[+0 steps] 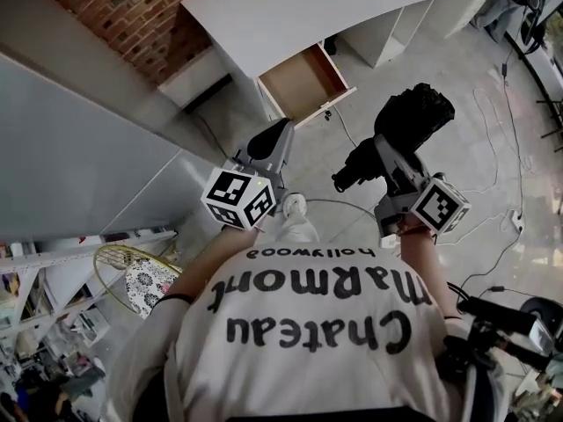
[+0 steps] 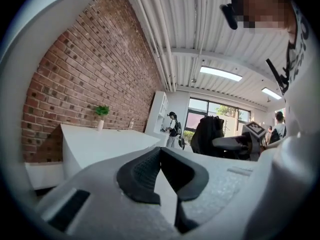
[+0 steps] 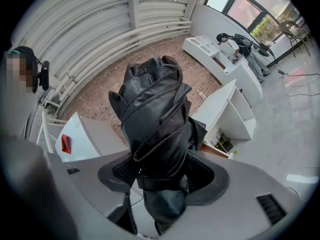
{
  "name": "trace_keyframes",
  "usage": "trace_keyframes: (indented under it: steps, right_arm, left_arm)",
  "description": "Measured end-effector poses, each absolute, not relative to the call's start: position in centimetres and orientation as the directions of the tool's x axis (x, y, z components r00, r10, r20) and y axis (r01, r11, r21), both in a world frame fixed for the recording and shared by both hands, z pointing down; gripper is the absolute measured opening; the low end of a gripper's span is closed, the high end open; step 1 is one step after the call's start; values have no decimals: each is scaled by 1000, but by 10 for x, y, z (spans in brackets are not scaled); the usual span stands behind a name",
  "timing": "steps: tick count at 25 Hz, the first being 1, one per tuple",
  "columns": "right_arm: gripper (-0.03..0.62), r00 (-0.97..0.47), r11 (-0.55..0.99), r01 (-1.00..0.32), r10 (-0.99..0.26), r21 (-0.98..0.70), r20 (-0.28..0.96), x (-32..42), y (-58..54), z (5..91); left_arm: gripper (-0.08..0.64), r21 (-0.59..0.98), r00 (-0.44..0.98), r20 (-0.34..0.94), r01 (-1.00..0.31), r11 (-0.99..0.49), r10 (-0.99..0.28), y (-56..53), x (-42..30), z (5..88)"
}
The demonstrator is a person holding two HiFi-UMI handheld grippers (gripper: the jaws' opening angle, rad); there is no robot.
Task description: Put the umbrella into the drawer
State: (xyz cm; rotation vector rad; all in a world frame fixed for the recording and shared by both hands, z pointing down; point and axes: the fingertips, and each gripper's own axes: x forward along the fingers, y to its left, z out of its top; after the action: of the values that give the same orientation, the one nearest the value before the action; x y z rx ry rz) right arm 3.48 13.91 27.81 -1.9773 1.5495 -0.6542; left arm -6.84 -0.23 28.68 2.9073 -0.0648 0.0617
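Umbrella (image 1: 409,117) and drawer (image 1: 303,82) are well apart, so the task reads as roughly midway: the pick-up looks done, while the carry and the placing are left.

The white desk (image 1: 308,7) fills the upper middle of the head view, beside a brick wall (image 1: 114,16) at the upper left. Under the desk's front edge the drawer stands pulled out, its brown bottom bare, so opening it is not a step left to do. The umbrella, folded, black and wrapped tight, is up in the air in the right half of that view, over the grey floor (image 1: 475,148). The right gripper (image 1: 380,163) is clamped round it; in the right gripper view both dark pads press on its lower part and the bundle (image 3: 155,114) rises past them. The left gripper (image 1: 277,139) hangs nearer the drawer with nothing in it, its jaws closed and the pad tips meeting (image 2: 160,151).

As for writing, the person's white T-shirt (image 1: 308,341), at the bottom of the head view, carries black print seen upside down: "Chateau Marmont" in large letters and "hollywood" in small ones above. No label can be read on the umbrella.
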Motion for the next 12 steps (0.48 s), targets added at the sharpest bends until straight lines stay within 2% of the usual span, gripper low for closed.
trace_keyframes:
  steps: [4,12]
  right_arm:
    - [250,230,-211,-708,-971,-674,63,63,100,277]
    - [250,211,-164,-728,-977,-666,10,104,23,263]
  left_arm:
    - [15,234,999,25,-34,-972,-29,-43,-33,278]
    - [15,217,1000,13,21,-976,24,-111,23,271]
